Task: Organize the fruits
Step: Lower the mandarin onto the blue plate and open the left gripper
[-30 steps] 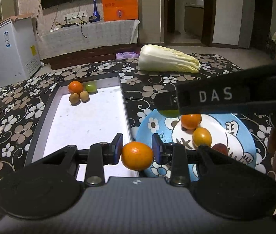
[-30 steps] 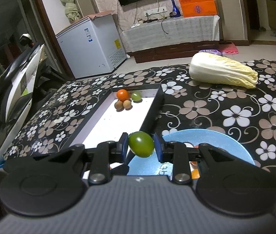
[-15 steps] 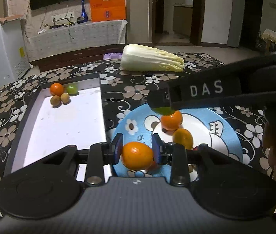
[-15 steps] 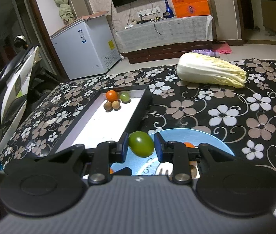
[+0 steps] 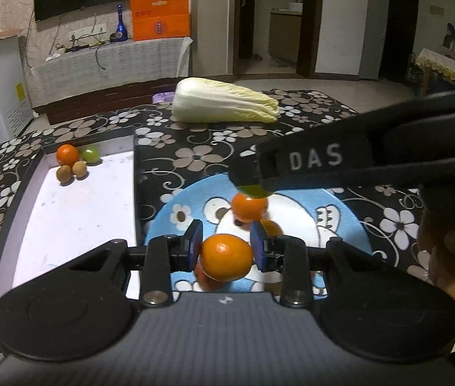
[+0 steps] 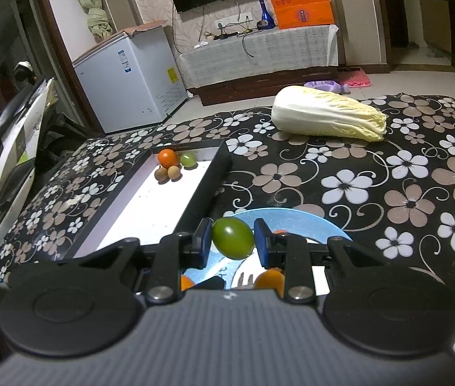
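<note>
My left gripper (image 5: 226, 246) is shut on an orange fruit (image 5: 226, 257), held above the near side of a blue cartoon plate (image 5: 340, 222). Orange fruits (image 5: 249, 207) lie on that plate. My right gripper (image 6: 233, 238) is shut on a green fruit (image 6: 233, 238) over the plate's (image 6: 291, 217) far left rim. In the left wrist view the right gripper's arm marked DAS (image 5: 317, 160) crosses from the right, the green fruit (image 5: 254, 190) peeking under its tip. A white tray (image 5: 76, 212) left of the plate holds an orange, a green and two brown fruits (image 5: 72, 164) in its far corner.
A napa cabbage (image 5: 224, 104) lies on the flowered tablecloth (image 6: 404, 173) beyond the plate. The tray's dark raised wall (image 6: 208, 183) stands between tray and plate. A person's hand (image 5: 446, 257) is at the right edge. A white freezer (image 6: 128, 80) stands off the table's far left.
Both grippers have drifted rightward from the tray's edge to over the blue plate, each still gripping its fruit. The tray now sits further left in both views.
</note>
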A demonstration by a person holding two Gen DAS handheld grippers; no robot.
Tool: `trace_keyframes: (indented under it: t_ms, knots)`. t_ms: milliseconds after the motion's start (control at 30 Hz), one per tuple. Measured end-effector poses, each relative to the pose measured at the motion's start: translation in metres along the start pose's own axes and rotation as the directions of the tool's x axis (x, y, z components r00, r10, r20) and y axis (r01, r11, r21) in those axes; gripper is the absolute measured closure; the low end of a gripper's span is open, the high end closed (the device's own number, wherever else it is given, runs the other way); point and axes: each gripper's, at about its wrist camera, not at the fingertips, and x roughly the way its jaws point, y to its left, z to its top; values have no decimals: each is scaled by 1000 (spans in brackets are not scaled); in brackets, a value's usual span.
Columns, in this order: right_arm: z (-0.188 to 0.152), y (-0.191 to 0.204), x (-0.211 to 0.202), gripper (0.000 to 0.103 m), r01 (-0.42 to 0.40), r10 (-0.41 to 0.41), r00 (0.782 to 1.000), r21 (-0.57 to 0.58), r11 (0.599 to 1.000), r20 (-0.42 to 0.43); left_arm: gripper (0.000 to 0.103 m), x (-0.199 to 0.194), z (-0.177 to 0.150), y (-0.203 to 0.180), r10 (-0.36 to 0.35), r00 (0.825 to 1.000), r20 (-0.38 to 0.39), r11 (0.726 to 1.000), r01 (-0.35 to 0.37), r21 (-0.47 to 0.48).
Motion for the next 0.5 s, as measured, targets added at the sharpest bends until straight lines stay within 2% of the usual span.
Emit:
trace_keyframes:
  t_ms: [500]
  knots:
    - [-4,-10,1,71,30,-30,999,-3,1000,-22,65,4,-3,-18,-87,996,28,995,86,44]
